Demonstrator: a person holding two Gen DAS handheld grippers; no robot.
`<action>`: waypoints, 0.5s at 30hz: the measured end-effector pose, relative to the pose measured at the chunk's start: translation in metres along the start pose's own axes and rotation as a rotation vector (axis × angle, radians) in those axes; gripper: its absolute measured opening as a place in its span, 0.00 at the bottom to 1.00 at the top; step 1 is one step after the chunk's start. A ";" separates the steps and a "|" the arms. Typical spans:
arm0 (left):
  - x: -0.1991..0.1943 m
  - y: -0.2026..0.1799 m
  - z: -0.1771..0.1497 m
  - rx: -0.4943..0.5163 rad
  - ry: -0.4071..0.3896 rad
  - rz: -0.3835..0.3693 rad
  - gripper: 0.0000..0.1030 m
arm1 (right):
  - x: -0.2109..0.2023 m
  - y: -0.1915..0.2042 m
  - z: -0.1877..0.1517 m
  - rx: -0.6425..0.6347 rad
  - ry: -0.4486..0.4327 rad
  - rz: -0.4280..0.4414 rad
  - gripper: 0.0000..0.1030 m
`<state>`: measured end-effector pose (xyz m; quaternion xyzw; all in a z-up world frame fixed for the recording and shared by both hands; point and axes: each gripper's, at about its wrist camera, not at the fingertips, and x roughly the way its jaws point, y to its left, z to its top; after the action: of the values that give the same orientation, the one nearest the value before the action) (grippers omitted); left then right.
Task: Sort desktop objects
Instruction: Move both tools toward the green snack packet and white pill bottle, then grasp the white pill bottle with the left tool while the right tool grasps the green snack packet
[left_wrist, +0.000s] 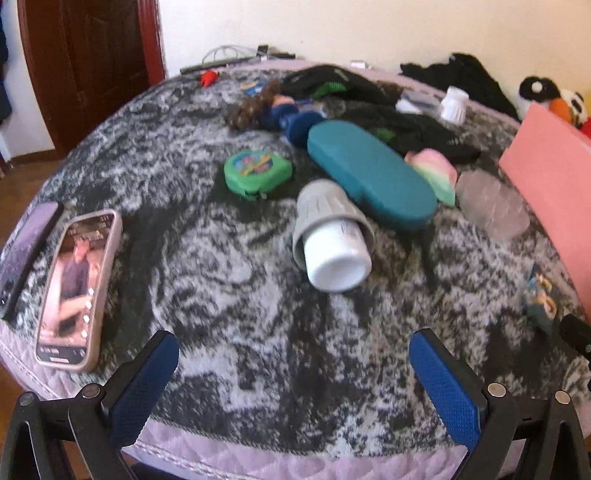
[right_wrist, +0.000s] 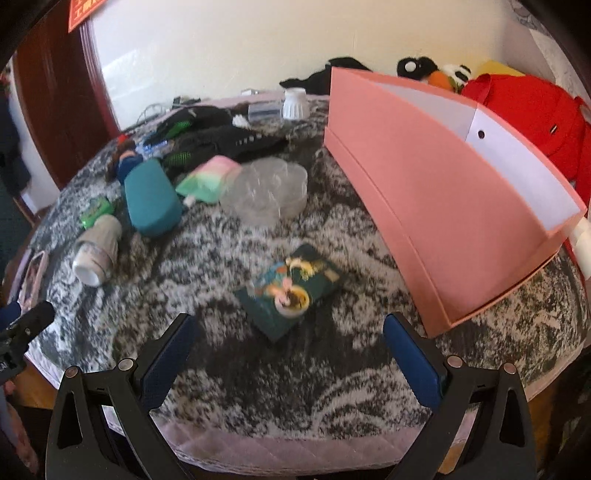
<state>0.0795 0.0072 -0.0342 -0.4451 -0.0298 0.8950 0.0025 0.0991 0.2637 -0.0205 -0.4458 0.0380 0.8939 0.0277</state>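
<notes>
My left gripper (left_wrist: 293, 363) is open and empty, low over the grey patterned cloth (left_wrist: 229, 295). Ahead of it lies a white bottle with a grey cap (left_wrist: 330, 236), tipped on its side, a teal case (left_wrist: 369, 177) behind it and a green tape box (left_wrist: 257, 171) to the left. My right gripper (right_wrist: 290, 345) is open and empty, just short of a dark green picture card pack (right_wrist: 291, 291). The pink open box (right_wrist: 443, 192) stands to its right. The bottle (right_wrist: 96, 249) and teal case (right_wrist: 149, 199) show far left there.
Two phones (left_wrist: 75, 288) lie at the left edge. A clear plastic lid (right_wrist: 267, 188), a pastel pouch (right_wrist: 208, 177), black gloves (right_wrist: 225, 142), a doll (left_wrist: 273, 109) and a small white jar (right_wrist: 294, 103) lie further back. Plush toys (right_wrist: 524, 110) sit behind the box.
</notes>
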 end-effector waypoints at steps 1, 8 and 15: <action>0.001 -0.001 0.000 -0.007 0.002 -0.005 1.00 | 0.000 -0.001 0.000 0.005 -0.001 0.003 0.98; 0.009 -0.013 0.012 -0.001 -0.026 0.017 1.00 | 0.006 -0.010 0.006 0.077 0.012 0.013 0.98; 0.038 -0.029 0.019 0.008 -0.002 0.071 1.00 | 0.036 -0.005 0.009 0.133 0.105 0.020 0.95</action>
<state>0.0404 0.0365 -0.0512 -0.4452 -0.0101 0.8950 -0.0275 0.0703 0.2706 -0.0440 -0.4888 0.1030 0.8651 0.0465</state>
